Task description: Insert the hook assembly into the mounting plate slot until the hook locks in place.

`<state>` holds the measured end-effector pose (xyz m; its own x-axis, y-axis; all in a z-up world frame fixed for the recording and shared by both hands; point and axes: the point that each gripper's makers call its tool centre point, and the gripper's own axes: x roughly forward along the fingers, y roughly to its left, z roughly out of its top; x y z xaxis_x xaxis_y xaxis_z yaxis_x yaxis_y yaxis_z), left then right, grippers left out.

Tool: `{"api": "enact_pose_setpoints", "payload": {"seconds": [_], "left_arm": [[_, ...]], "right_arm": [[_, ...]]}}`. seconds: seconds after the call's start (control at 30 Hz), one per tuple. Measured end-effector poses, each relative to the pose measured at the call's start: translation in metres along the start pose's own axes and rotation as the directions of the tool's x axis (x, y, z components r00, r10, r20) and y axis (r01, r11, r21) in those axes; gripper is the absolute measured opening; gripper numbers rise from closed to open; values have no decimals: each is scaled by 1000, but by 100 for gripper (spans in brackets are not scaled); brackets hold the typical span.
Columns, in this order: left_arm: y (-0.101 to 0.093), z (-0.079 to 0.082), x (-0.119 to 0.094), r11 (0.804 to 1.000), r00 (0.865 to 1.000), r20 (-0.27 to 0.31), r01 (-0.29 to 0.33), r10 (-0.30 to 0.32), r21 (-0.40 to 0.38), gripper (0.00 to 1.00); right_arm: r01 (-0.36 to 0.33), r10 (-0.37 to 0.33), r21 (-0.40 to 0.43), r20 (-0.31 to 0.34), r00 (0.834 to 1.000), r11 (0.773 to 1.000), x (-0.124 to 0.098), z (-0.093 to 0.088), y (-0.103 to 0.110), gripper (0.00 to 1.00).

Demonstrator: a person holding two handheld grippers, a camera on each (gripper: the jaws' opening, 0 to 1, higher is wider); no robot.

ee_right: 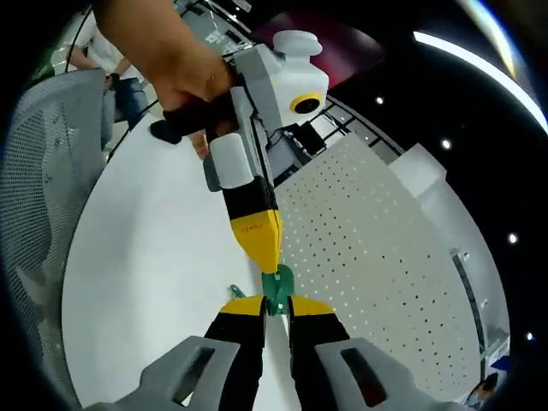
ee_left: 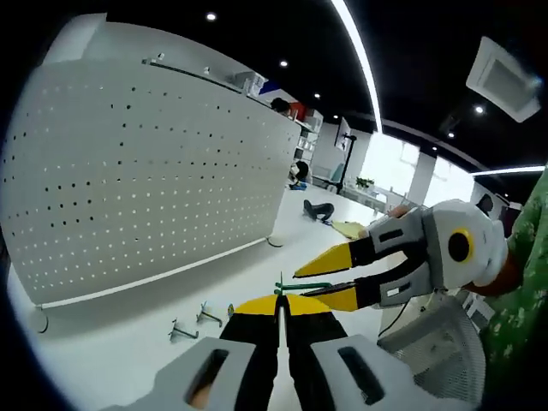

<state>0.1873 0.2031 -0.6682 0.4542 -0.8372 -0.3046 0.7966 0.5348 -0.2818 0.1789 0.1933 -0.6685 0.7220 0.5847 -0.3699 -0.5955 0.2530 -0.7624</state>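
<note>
A small green hook piece [ee_right: 276, 287] hangs above the white table [ee_left: 128, 342], held between both grippers. In the right gripper view my right gripper [ee_right: 276, 303] has its yellow-tipped jaws closed on the piece's lower end. My left gripper [ee_right: 264, 255], held by a hand, comes down from above and pinches the upper end. In the left gripper view my left gripper [ee_left: 278, 301] is shut on a thin green edge [ee_left: 279, 287]. There my right gripper [ee_left: 312, 287] reaches in from the right around a green rod. The white perforated mounting plate [ee_left: 145, 180] stands upright beyond and to the left.
Two small metal hooks [ee_left: 181, 330] [ee_left: 210, 315] lie on the table before the plate's foot. A grey mesh chair [ee_right: 38, 197] stands at the table's edge. A dark object [ee_left: 318, 210] lies farther along the table. People sit in the far background.
</note>
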Motion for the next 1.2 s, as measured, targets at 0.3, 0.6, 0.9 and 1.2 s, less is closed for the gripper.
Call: {"api": "enact_pose_setpoints", "payload": {"seconds": [0.3, 0.6, 0.9, 1.2], "left_arm": [[-5, 3, 1, 998, 999, 13, 36, -35, -44, 2], [-8, 4, 2, 996, 998, 19, 58, -57, -73, 2], [-11, 4, 2, 994, 997, 18, 80, -79, -76, 2], [-12, 8, 2, 995, 996, 44, 85, -83, -44, 2]], "right_arm": [[1, 0, -44, 6, 1000, 999, 0, 2, -1, 5], [-1, 1, -40, 6, 1000, 999, -1, 2, -2, 3], [-9, 9, -6, 10, 1000, 1000, -2, 1, -3, 2], [7, -7, 38, 3, 1000, 999, -3, 0, -6, 1]]}}
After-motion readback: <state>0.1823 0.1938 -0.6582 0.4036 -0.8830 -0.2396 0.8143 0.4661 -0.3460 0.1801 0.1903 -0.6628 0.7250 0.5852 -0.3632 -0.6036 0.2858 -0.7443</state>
